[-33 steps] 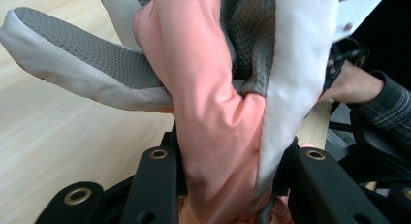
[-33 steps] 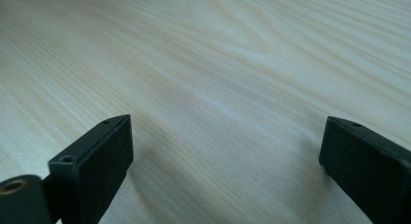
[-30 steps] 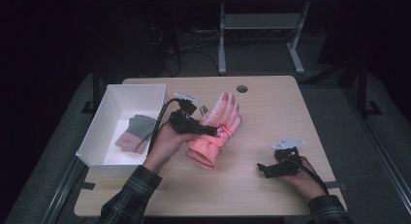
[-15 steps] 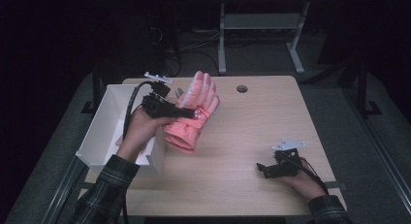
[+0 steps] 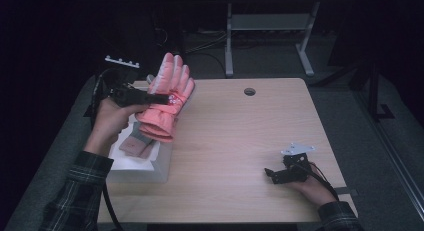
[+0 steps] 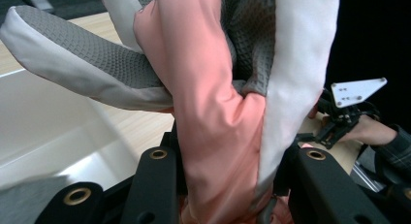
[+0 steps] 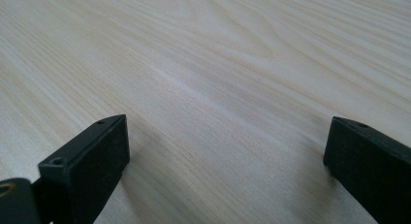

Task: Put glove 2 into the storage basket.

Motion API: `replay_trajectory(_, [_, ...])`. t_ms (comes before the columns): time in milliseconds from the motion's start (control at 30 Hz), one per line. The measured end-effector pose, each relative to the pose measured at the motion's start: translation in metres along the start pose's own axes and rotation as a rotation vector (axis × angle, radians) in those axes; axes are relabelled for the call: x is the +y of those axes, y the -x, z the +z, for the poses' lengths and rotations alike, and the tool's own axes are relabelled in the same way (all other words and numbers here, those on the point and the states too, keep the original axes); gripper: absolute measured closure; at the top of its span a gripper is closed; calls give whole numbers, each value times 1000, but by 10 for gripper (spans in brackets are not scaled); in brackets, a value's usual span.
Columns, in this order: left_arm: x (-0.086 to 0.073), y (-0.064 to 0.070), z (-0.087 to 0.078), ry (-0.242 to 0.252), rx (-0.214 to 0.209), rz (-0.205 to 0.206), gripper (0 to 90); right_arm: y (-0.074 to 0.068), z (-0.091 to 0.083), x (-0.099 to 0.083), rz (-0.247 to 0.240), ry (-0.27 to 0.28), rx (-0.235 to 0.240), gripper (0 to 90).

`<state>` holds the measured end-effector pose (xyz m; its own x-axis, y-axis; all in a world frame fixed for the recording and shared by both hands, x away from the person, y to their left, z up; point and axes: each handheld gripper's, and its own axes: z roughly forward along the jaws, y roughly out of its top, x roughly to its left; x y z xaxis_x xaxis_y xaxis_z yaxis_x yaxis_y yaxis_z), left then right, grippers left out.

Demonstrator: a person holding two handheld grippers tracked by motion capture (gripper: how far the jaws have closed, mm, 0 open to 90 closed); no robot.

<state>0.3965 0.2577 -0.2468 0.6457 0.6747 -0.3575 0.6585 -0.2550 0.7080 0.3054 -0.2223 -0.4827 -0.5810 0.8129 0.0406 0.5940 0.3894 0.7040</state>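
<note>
My left gripper (image 5: 162, 97) is clamped on a pink ski glove (image 5: 167, 98), its two black jaws pinching the fabric near the palm. I hold it lifted off the table (image 5: 235, 141), with the glove's fingers pointing up and away from me and its cuff hanging down towards me. In the left gripper view the glove (image 6: 213, 117) rises straight out from between the jaws, pink cloth in the middle with grey textured palm panels and white edging to either side of it. Directly beneath this gripper sits a white box (image 5: 142, 166) at the table's left edge, and inside it lie a few folded pieces of pink and grey cloth (image 5: 137, 141).

My right gripper (image 5: 272, 173) rests low on the bare tabletop, well apart from the glove and nearer to me. Its jaws stand wide apart with nothing between them; in the right gripper view pale wood grain (image 7: 218, 88) runs ahead of them. Far ahead of that gripper, near the table's back edge, is a small round cable hole (image 5: 249, 91).
</note>
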Motion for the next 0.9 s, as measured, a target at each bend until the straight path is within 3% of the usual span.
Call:
replay_trajectory(167, [-8,-18,-14,11,30,-32,645,0,0,0,0,0,0,19])
replay_trajectory(467, [-25,-51,-24,-5,96,-90,645,0,0,0,0,0,0,19])
replay_trajectory(700, [-40,-75,-14,-39,127,-147,645,0,0,0,0,-1,0,19])
replay_trajectory(900, [-52,-92,9,-106,130,-180,644,0,0,0,-1,-1,1,19])
